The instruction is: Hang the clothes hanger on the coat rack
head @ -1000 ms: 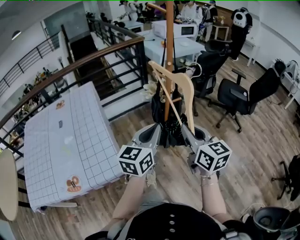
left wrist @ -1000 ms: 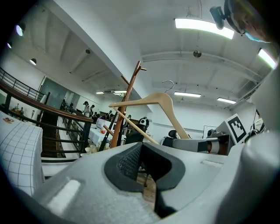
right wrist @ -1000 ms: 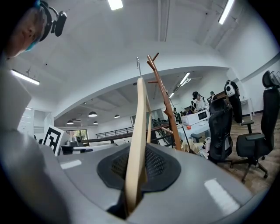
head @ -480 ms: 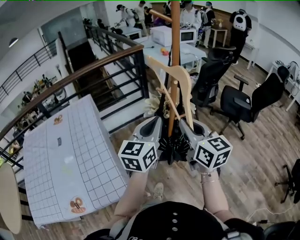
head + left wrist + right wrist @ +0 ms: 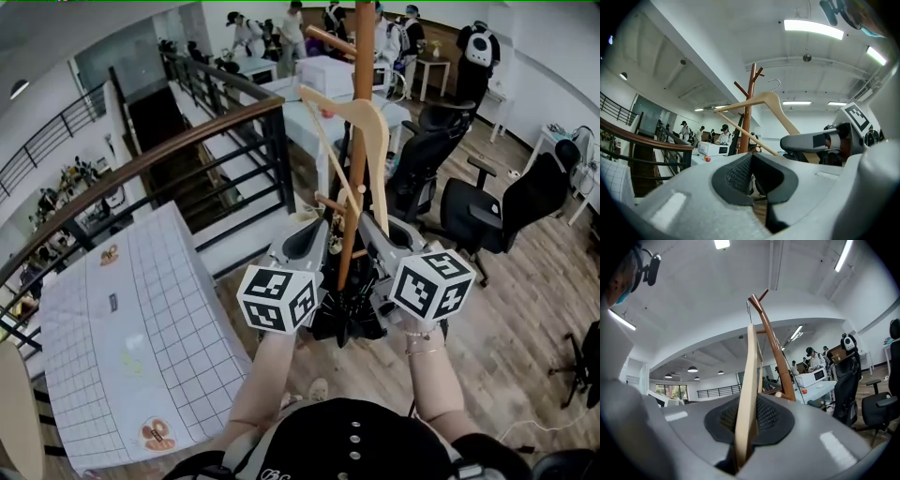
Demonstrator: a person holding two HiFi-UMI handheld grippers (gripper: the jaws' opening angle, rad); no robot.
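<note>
The wooden clothes hanger [image 5: 373, 127] stands tilted up against the brown coat rack pole [image 5: 362, 56]. My right gripper [image 5: 377, 234] is shut on the hanger's lower arm end, and that arm [image 5: 751, 376] rises from between its pads in the right gripper view. The hanger's metal hook [image 5: 776, 84] sits just right of the rack's top pegs [image 5: 749, 93], apart from them. My left gripper [image 5: 314, 232] is beside the right one, left of the pole, shut with nothing between its pads [image 5: 736, 174]. The hanger's bar [image 5: 747, 135] runs past in front of it.
A table with a grid cloth [image 5: 122, 337] stands at the left beside a stair railing [image 5: 187, 141]. Black office chairs [image 5: 520, 197] stand at the right. A dark bundle [image 5: 342, 314] hangs low on the rack. People work at desks [image 5: 319, 80] at the back.
Both grippers have risen and moved toward the rack with the hanger. The hanger now sits higher along the pole, with its top near the upper pegs.
</note>
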